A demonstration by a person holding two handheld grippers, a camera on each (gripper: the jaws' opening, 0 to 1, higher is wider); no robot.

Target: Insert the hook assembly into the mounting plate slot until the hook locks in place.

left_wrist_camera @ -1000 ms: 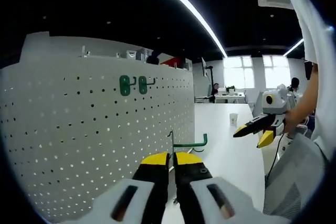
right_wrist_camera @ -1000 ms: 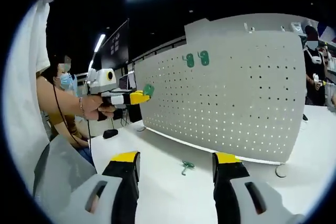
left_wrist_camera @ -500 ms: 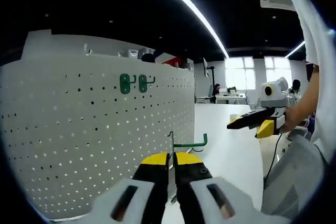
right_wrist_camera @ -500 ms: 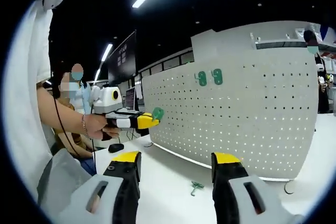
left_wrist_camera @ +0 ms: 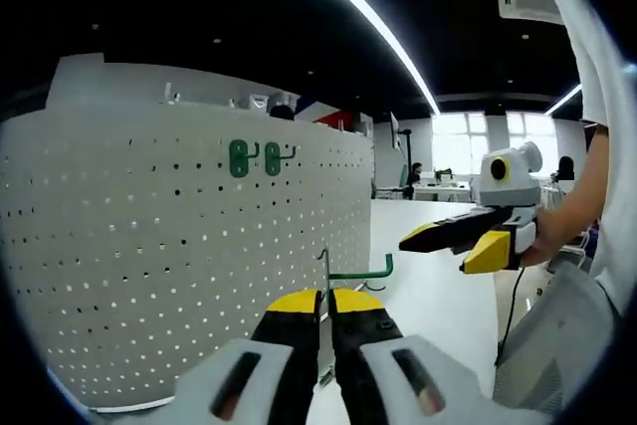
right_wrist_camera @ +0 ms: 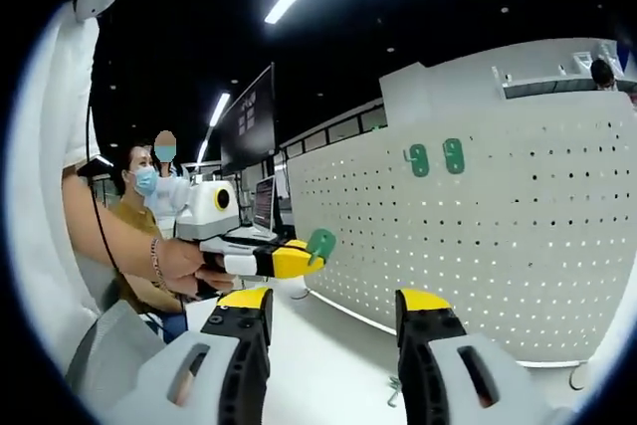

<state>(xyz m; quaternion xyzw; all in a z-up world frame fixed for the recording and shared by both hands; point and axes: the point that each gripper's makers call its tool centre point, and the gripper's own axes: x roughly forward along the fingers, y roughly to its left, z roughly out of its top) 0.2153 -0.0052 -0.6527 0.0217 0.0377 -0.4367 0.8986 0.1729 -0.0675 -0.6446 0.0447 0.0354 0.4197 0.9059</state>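
The left gripper (left_wrist_camera: 325,304), clenched on the green hook (left_wrist_camera: 350,273), holds it just off the pegboard (left_wrist_camera: 149,246), shank upright; the right gripper (right_wrist_camera: 331,308) hangs released, farther away.

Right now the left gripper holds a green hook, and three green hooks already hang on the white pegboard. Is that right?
Not quite: two green hooks, not three, hang on the white pegboard, as the left gripper view shows. The left gripper does hold a green hook.
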